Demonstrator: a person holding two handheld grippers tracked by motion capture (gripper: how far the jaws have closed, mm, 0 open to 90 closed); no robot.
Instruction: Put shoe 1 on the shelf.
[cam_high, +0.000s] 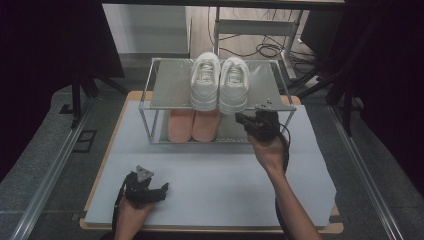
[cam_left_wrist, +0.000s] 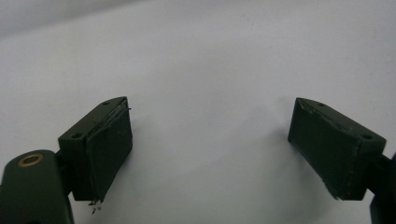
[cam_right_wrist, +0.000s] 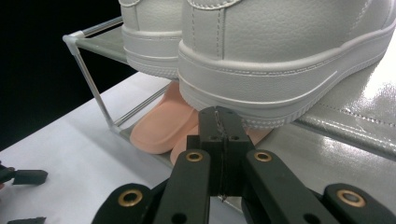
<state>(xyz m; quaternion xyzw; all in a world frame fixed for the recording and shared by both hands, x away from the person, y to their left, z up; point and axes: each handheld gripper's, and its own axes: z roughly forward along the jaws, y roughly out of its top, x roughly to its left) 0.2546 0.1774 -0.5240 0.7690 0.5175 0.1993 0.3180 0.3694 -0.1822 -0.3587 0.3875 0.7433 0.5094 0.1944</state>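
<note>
Closed right gripper (cam_right_wrist: 219, 126) before shoe-filled rack (cam_right_wrist: 88, 79)

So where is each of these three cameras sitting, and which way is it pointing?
High view: above the person's side, looking forward and down at the table and shoe rack; both forearms show.
Left gripper view: on the left gripper, facing bare table; its open jaws show.
Right gripper view: on the right gripper, facing the white shoes; its shut jaws show.
Shared: high and right gripper views show the pink shoes.

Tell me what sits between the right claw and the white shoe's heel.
Nothing: in the right gripper view the shut right claw points at the white shoe heel, with only a bare gap between them.
</note>
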